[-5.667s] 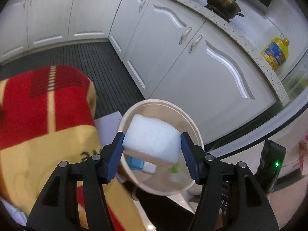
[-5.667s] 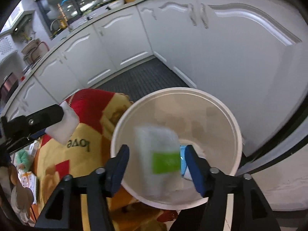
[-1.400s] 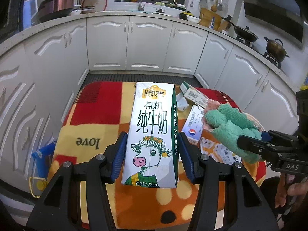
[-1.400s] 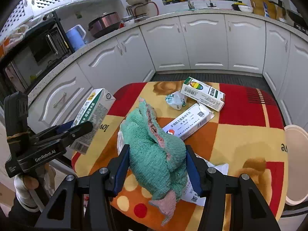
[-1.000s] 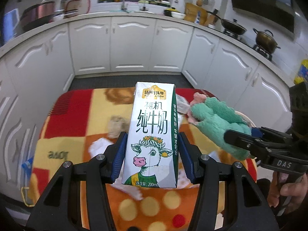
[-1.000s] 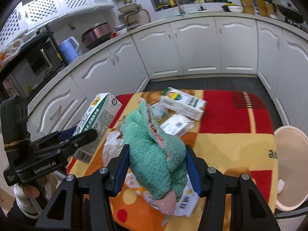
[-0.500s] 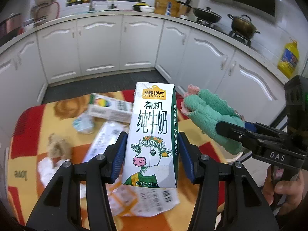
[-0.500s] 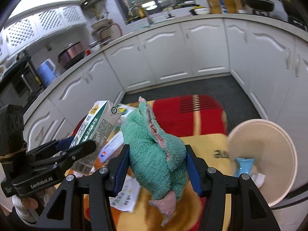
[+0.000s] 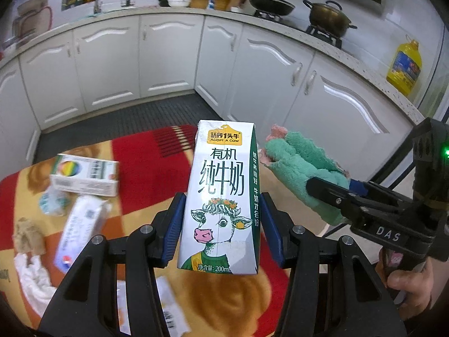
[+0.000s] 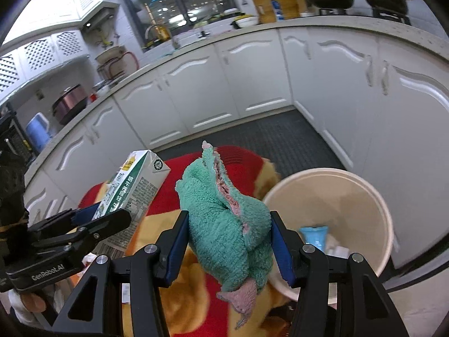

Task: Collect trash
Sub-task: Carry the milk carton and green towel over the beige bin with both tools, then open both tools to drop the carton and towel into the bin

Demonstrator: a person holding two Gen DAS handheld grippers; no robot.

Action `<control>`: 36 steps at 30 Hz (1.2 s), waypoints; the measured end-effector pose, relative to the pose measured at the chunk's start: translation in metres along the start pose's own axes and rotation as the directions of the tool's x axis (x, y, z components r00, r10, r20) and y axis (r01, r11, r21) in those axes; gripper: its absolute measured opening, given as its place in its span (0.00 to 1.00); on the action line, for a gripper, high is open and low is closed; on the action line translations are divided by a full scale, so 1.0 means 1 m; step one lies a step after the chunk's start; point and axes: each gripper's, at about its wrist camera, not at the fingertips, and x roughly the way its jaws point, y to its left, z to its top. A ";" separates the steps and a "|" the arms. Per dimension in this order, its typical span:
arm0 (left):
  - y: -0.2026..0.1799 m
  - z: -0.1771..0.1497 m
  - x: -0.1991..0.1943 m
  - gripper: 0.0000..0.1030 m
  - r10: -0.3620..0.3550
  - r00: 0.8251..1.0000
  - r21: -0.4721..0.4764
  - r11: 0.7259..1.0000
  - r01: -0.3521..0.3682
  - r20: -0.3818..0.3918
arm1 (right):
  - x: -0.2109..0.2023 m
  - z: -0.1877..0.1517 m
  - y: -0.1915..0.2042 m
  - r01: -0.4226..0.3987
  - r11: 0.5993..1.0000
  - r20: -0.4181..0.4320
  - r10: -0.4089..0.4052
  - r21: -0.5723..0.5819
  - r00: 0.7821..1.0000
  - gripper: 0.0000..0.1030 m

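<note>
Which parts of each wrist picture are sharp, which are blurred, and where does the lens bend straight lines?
Left wrist view: the milk carton in the left tongs is sharp; the boxes on the blanket smear with motion. Right wrist view: the green towel in the right tongs is sharp, the blanket below blurred. Both: the fisheye bows the countertop and darkens the corners.

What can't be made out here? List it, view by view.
- Left wrist view: the cream bin is hidden behind the milk carton and green cloth.
- Left wrist view: the long white box is motion-blurred, so its print is unreadable.
- Right wrist view: the bin bottom is partly hidden by the right claw; only a blue item is recognisable.
- Right wrist view: the carton's front faces away.
</note>
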 end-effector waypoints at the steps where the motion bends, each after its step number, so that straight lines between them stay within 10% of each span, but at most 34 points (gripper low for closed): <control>1: -0.003 0.001 0.004 0.49 -0.004 1.000 0.001 1.000 0.004 -0.006 | 0.001 -0.001 -0.007 0.008 1.000 -0.003 -0.008 0.013 1.000 0.52; 16: -0.033 0.010 0.087 0.51 -0.146 0.982 -0.118 0.984 0.131 -0.123 | 0.032 -0.012 -0.081 0.137 0.980 -0.083 -0.126 0.143 0.989 0.61; 20: -0.031 0.006 0.092 0.65 -0.163 0.978 -0.144 0.979 0.144 -0.131 | 0.035 -0.013 -0.088 0.193 0.971 -0.092 -0.181 0.143 0.979 0.67; 36: -0.021 0.001 0.047 0.65 -0.054 0.996 -0.093 0.994 0.048 -0.066 | 0.025 -0.020 -0.076 0.158 0.978 -0.090 -0.147 0.138 0.985 0.70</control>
